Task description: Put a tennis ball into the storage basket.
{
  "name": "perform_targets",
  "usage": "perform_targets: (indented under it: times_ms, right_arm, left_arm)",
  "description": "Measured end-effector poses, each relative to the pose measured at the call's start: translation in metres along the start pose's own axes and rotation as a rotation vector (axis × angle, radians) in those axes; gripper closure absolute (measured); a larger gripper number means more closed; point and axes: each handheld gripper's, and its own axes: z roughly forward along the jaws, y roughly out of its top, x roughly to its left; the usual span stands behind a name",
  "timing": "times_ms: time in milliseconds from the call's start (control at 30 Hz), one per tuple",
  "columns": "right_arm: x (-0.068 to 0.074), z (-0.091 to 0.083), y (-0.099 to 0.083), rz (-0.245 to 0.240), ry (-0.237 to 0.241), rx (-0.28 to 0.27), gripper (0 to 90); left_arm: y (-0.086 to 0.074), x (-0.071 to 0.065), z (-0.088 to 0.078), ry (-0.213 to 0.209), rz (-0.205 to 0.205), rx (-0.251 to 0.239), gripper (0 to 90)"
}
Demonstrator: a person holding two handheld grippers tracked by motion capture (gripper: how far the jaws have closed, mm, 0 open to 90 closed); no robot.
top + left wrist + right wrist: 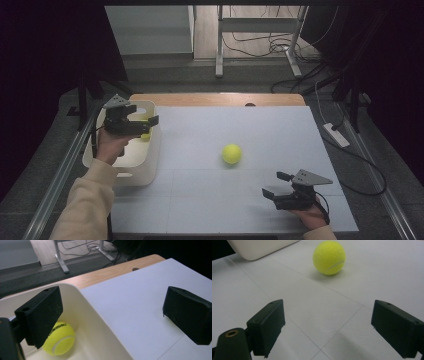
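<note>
Two handheld grippers work a white table [210, 200]: the left gripper [145, 119], at left of frame, hangs jaws spread and empty over one cream bin [150, 165] holding one tennis ball [59, 338]. At centre, a second tennis ball [232, 154] lies loose. Lower right, the right gripper [275, 185] rests with jaws apart, gripping nothing.

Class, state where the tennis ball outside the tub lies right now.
In the high view the tennis ball lies mid-table on the white mat, right of the white tub.
</note>
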Motion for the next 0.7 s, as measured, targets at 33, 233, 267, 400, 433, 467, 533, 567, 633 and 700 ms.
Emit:
perform_targets:
  times_ms: [33, 233, 267, 400, 433, 467, 533, 567, 633, 700]
  right_arm:
    - [0.000, 0.000, 0.000, 0.000, -0.004, -0.001, 11.9]
    - [0.001, -0.001, 0.000, -0.003, -0.004, -0.005, 11.9]
    - [0.001, -0.001, -0.001, 0.000, -0.005, -0.005, 11.9]
    - [0.000, -0.002, -0.001, 0.000, -0.006, -0.004, 11.9]
    - [0.000, -0.002, -0.001, -0.001, -0.006, -0.003, 11.9]
    - [0.000, -0.003, -0.001, 0.000, -0.006, -0.006, 11.9]
    - [0.000, -0.003, -0.001, 0.001, -0.008, -0.008, 11.9]
    - [0.000, -0.003, -0.001, 0.001, -0.008, -0.008, 11.9]
    - [0.000, -0.004, -0.001, -0.001, -0.008, -0.009, 11.9]
    - [0.000, -0.004, -0.001, -0.003, -0.009, -0.008, 11.9]
  left_arm:
    - [0.000, -0.001, -0.001, -0.007, 0.001, -0.004, 3.6]
    - [-0.001, -0.012, -0.002, -0.045, 0.011, -0.018, 3.7]
    - [0.000, -0.014, 0.000, -0.052, 0.014, -0.017, 3.7]
    - [0.001, -0.022, 0.004, -0.069, 0.028, -0.012, 3.8]
    - [0.002, -0.025, 0.006, -0.077, 0.032, -0.010, 3.9]
    - [0.002, -0.027, 0.007, -0.083, 0.036, -0.010, 4.0]
    - [0.003, -0.032, 0.009, -0.094, 0.047, -0.008, 4.1]
    - [0.003, -0.032, 0.009, -0.094, 0.047, -0.008, 4.5]
    - [0.004, -0.037, 0.010, -0.106, 0.054, -0.009, 4.7]
    - [0.005, -0.043, 0.011, -0.120, 0.065, -0.012, 4.8]
